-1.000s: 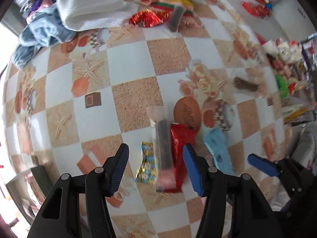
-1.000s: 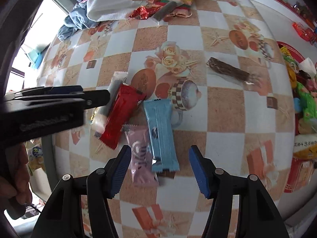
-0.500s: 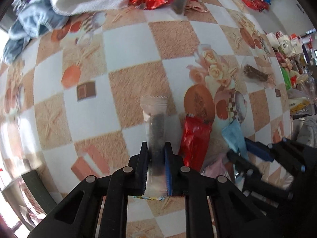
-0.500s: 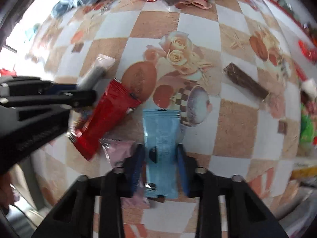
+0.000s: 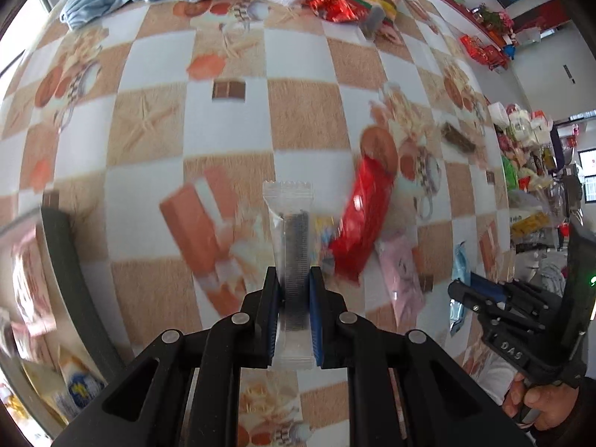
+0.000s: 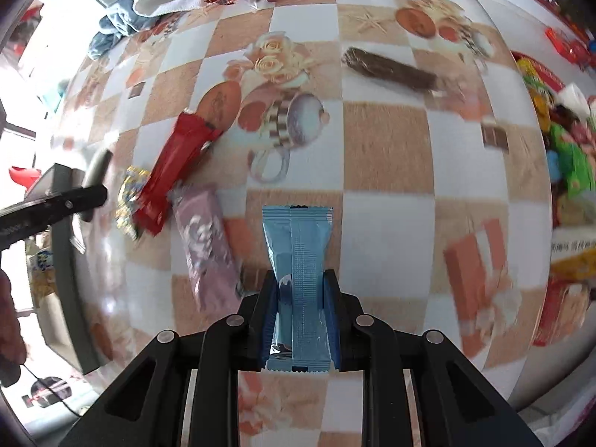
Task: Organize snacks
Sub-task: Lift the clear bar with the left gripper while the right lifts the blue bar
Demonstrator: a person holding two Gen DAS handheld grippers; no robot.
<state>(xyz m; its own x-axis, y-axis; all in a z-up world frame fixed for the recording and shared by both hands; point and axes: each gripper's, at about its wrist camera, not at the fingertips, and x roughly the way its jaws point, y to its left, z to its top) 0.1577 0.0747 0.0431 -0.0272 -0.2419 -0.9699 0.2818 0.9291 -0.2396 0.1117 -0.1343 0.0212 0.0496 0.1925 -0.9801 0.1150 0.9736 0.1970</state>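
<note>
Snacks are mid-pickup above the checkered table (image 6: 387,149): the right gripper (image 6: 301,298) clamps a blue packet (image 6: 298,260), the left gripper (image 5: 294,294) a clear-wrapped dark bar (image 5: 294,246), each likely needing carrying to its pile, past the red packet (image 6: 175,164) and pink packet (image 6: 205,249) lying just beside.

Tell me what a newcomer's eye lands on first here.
Each gripper is clamped on a snack: the left gripper holds a clear packet with a dark bar inside, the right gripper a blue packet. Between them on the checked tablecloth lie a red packet and a pink packet, side by side.
</note>
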